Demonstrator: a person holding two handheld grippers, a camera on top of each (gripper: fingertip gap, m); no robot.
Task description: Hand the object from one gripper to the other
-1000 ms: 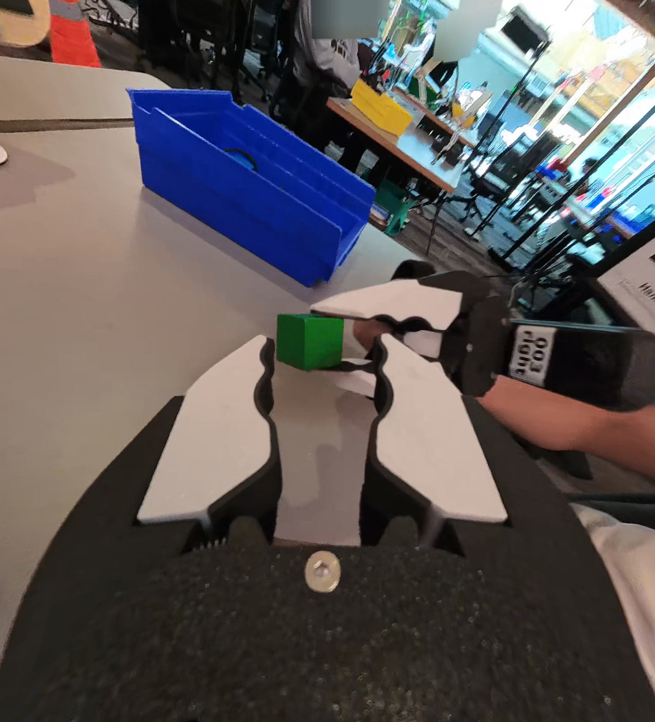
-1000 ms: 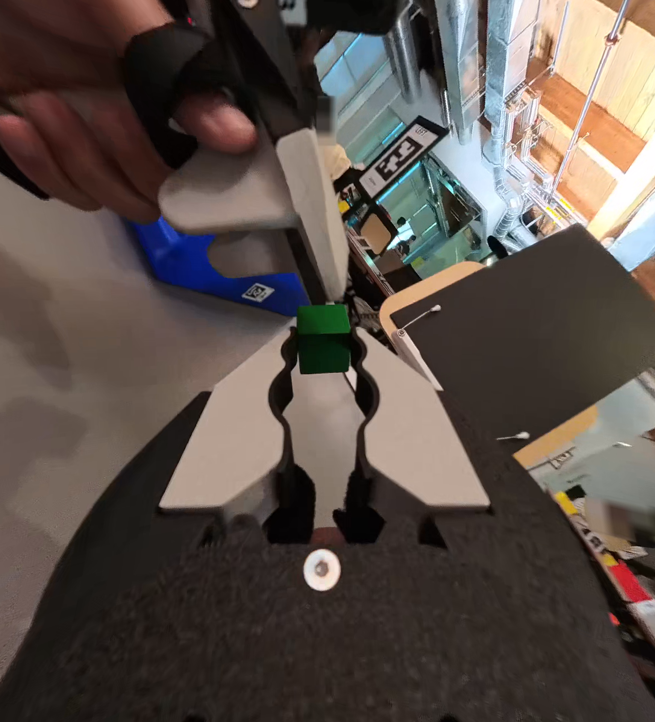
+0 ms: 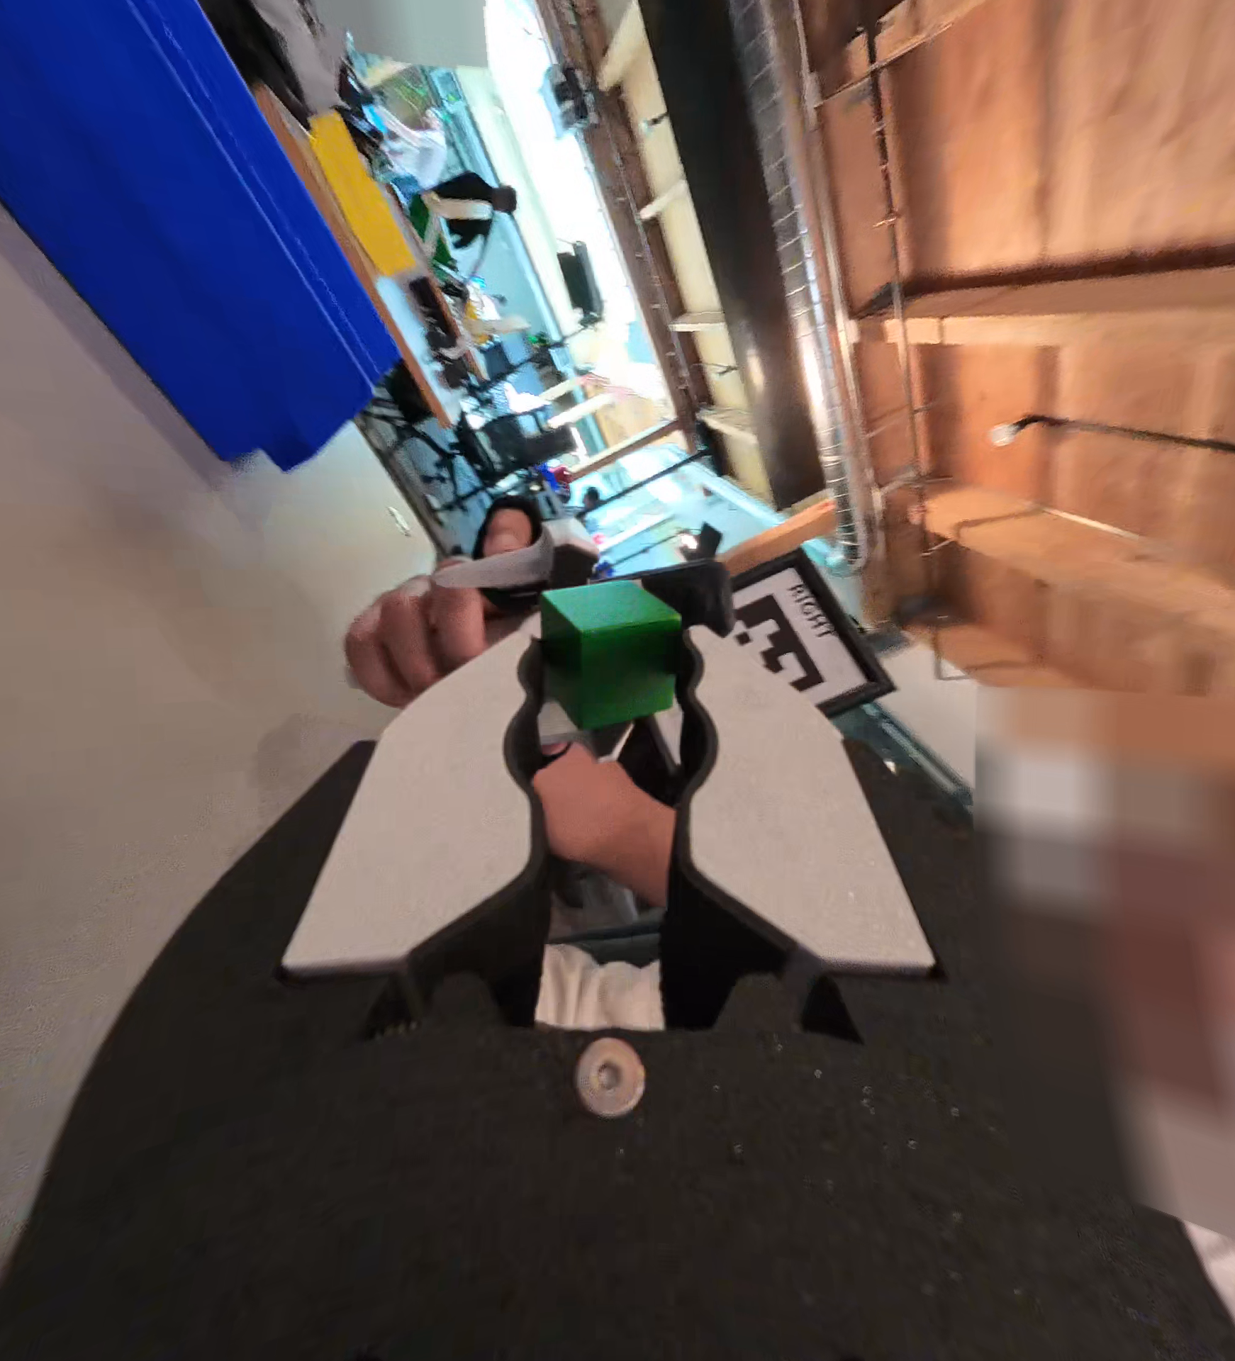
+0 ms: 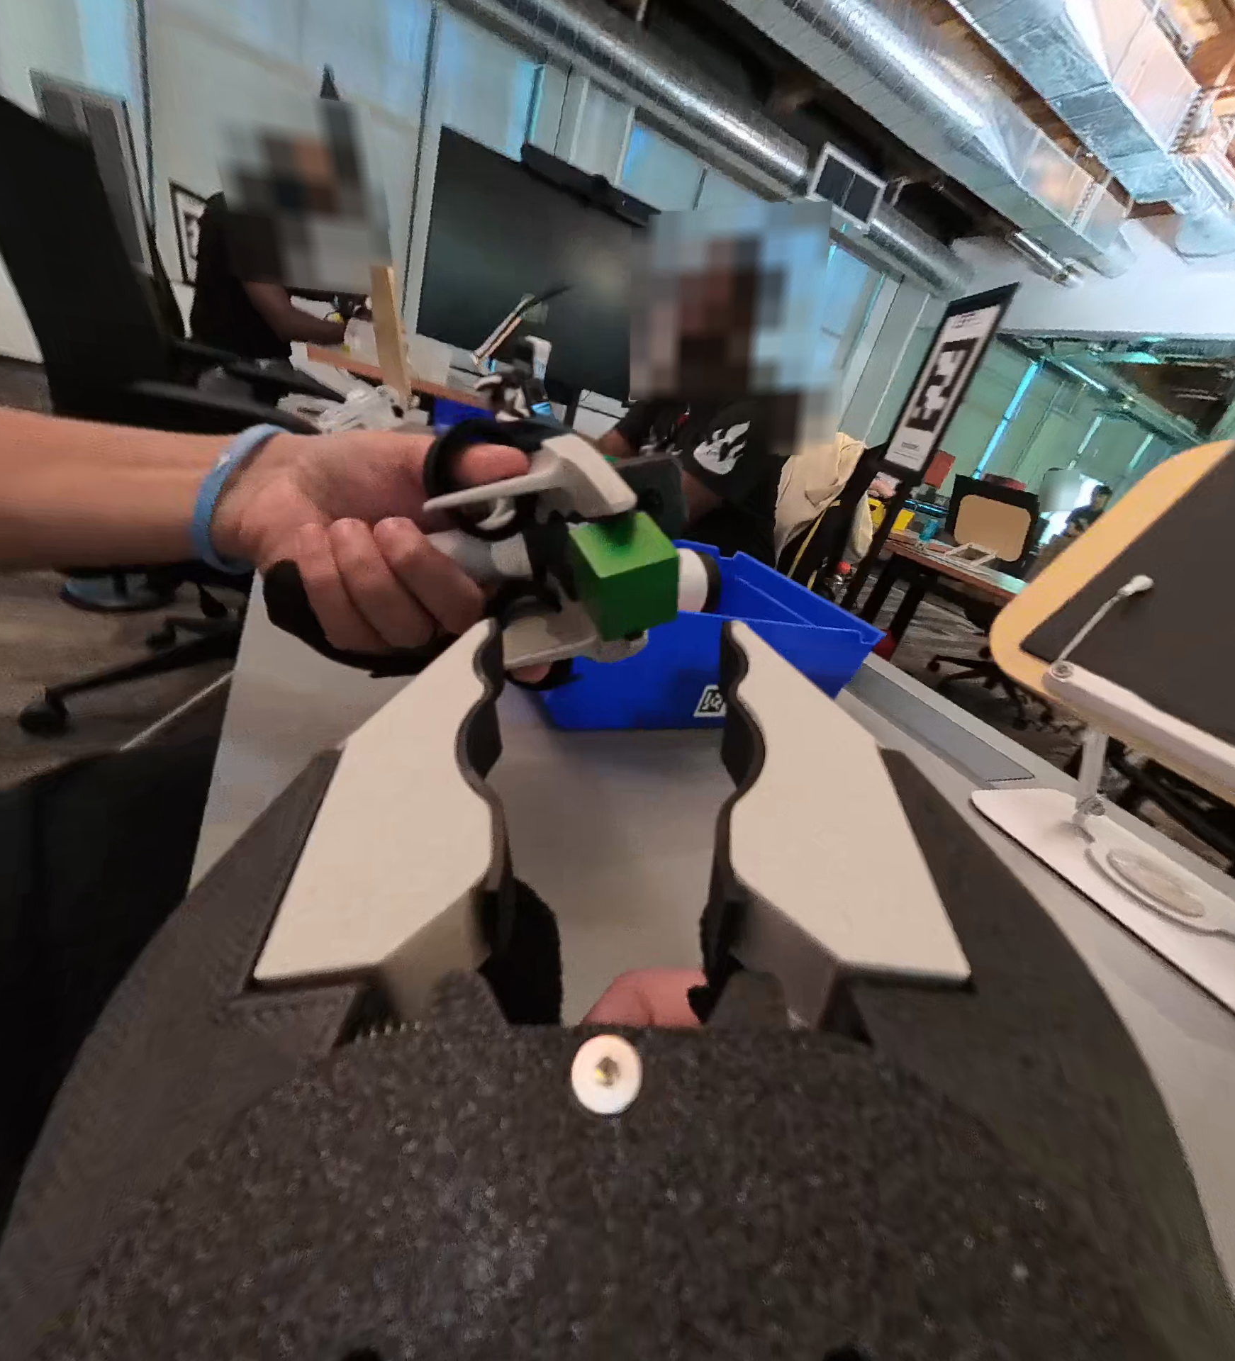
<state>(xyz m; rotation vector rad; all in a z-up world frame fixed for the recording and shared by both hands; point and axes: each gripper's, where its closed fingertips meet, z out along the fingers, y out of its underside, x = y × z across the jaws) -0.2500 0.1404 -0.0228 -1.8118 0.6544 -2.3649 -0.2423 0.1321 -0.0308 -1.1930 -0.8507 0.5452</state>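
- Left wrist view: left gripper (image 3: 609,666) clamps the green cube (image 3: 609,655).
- Right gripper (image 4: 607,663) gapes empty, cube at 12 o'clock; handover seems done.

The left gripper (image 3: 609,666) is clamping something between its fingertips, rolled sideways; the right gripper (image 4: 607,655) is gaping wide, fingers empty.

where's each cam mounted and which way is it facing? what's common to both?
Left wrist: on the left gripper, rolled sideways, looking along its fingers clamping the green cube; a hand shows beyond.
Right wrist: on the open right gripper, facing the left gripper, its hand, the blue bin behind.
Shared: cube, bin, table.
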